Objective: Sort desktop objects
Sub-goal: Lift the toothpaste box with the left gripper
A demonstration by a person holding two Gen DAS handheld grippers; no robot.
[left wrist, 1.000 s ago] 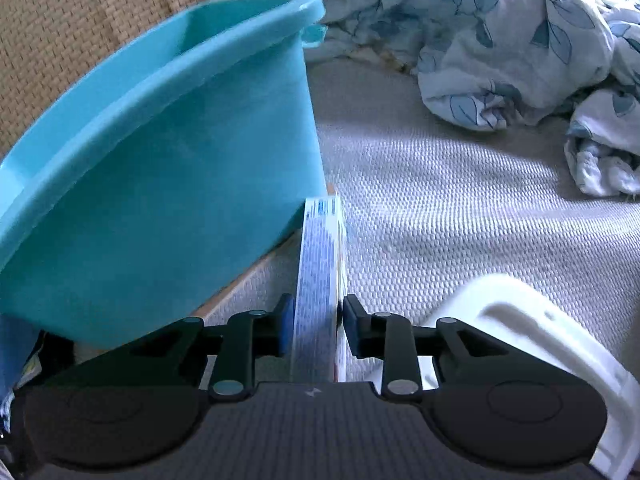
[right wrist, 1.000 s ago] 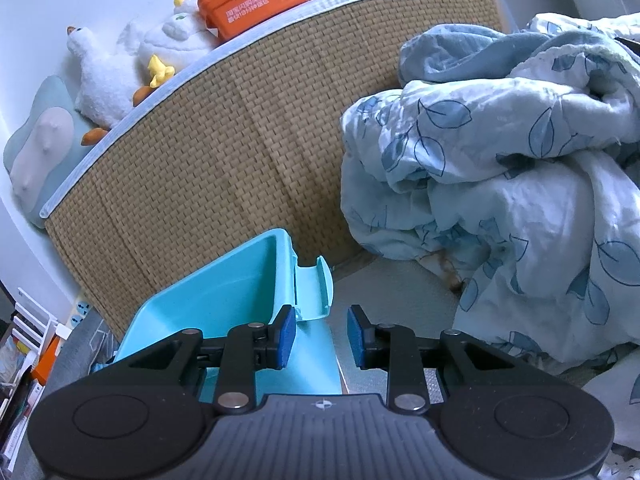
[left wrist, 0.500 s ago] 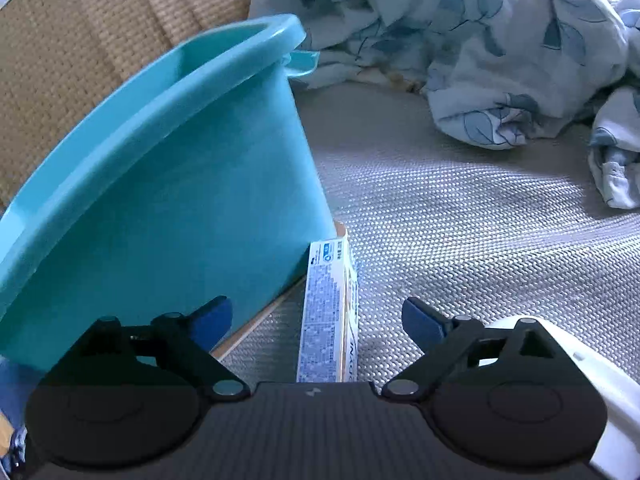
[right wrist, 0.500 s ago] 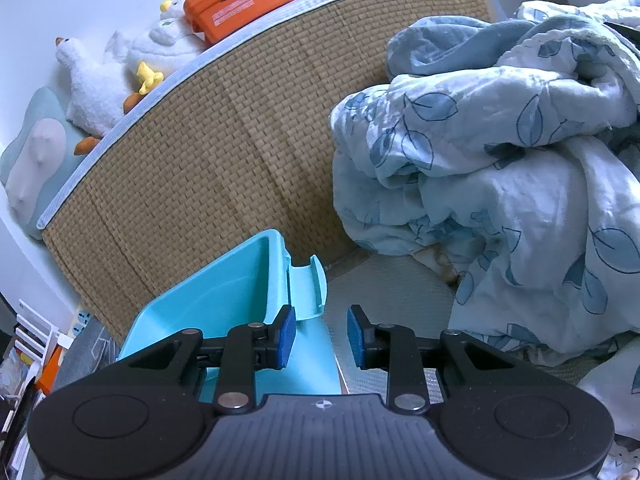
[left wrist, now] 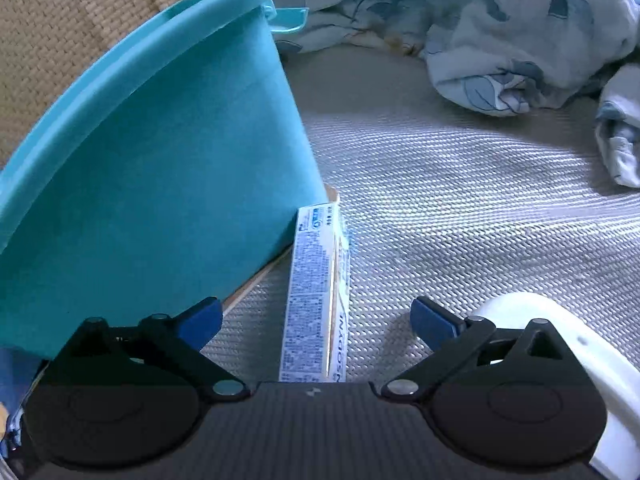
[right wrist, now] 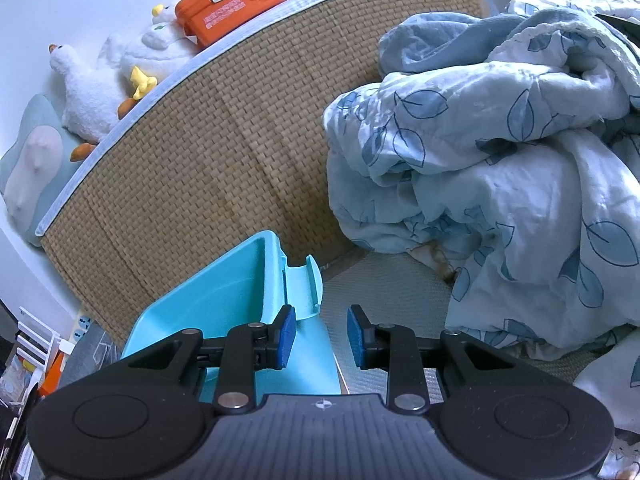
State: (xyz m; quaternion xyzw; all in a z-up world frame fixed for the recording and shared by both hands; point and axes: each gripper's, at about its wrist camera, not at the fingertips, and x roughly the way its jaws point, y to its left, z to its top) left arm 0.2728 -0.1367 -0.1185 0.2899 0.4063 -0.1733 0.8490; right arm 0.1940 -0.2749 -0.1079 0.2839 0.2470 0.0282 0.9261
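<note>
left gripper (left wrist: 316, 320) at lower centre of the left wrist view, spread wide, blue pads (left wrist: 200, 318) well apart and gripping nothing. long white-and-blue printed toothpaste carton (left wrist: 316, 296) lying flat between them on the grey woven mat (left wrist: 460, 208), untouched by either pad, far end just beside the base of the large teal plastic tub (left wrist: 160, 160) filling the left half. white curved plastic piece (left wrist: 560, 332) at lower right. crumpled leaf-print white-and-blue quilt (left wrist: 500, 20) across the top right.

right gripper (right wrist: 321, 336) at lower centre of the right wrist view, narrowly parted with nothing between the pads, raised above the tub (right wrist: 224, 300). tan woven panel (right wrist: 240, 140) behind; orange first-aid case (right wrist: 230, 0) and white plush goose (right wrist: 96, 88) at upper left.
</note>
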